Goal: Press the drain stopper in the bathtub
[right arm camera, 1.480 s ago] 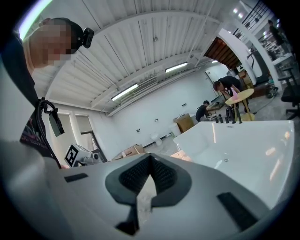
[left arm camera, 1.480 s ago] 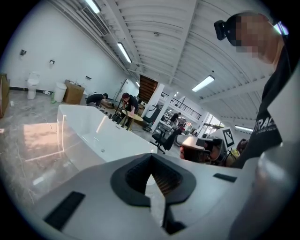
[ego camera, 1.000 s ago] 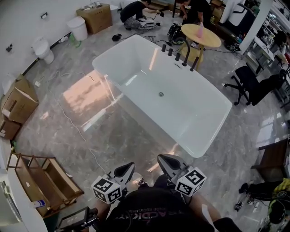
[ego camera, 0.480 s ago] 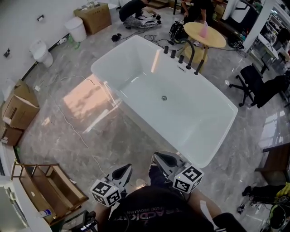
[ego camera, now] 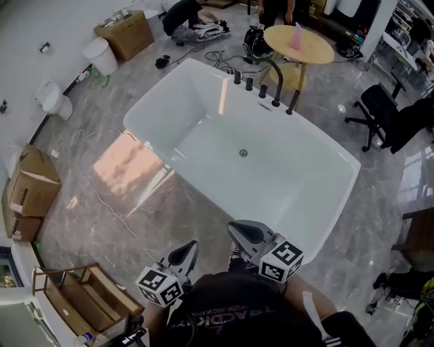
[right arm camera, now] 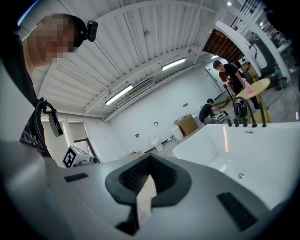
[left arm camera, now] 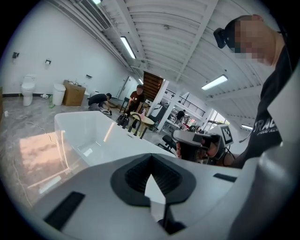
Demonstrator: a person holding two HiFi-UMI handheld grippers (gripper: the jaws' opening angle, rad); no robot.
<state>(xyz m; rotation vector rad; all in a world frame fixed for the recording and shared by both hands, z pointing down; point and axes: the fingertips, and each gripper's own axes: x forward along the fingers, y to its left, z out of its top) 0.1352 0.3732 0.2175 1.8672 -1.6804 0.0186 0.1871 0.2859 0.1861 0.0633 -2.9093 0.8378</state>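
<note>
The white bathtub (ego camera: 319, 196) stands slantwise on the marble floor in the head view. Its small round metal drain stopper (ego camera: 243, 153) lies in the middle of the tub floor. Both grippers are held low near the person's chest, short of the tub's near rim. The left gripper (ego camera: 190, 246) points at the floor beside the tub with its jaws together and nothing between them. The right gripper (ego camera: 234, 228) is just before the near rim, also shut and empty. The right gripper view shows the tub (right arm camera: 272, 145) and the drain stopper (right arm camera: 241, 176) beyond the right gripper (right arm camera: 150, 177). The left gripper view shows the tub (left arm camera: 89, 133) past the left gripper (left arm camera: 151, 174).
Black faucet and knobs (ego camera: 274, 87) line the tub's far rim. Behind it are a round wooden table (ego camera: 308, 47) and an office chair (ego camera: 383, 112). Cardboard boxes (ego camera: 30, 190), a wooden crate (ego camera: 78, 298), a toilet (ego camera: 53, 98) and a floor cable (ego camera: 102, 193) lie left. A person (ego camera: 182, 15) crouches at the back.
The person has moved closer to the tub, so it sits lower and larger in the head view. Both grippers stay shut, held the same way.
</note>
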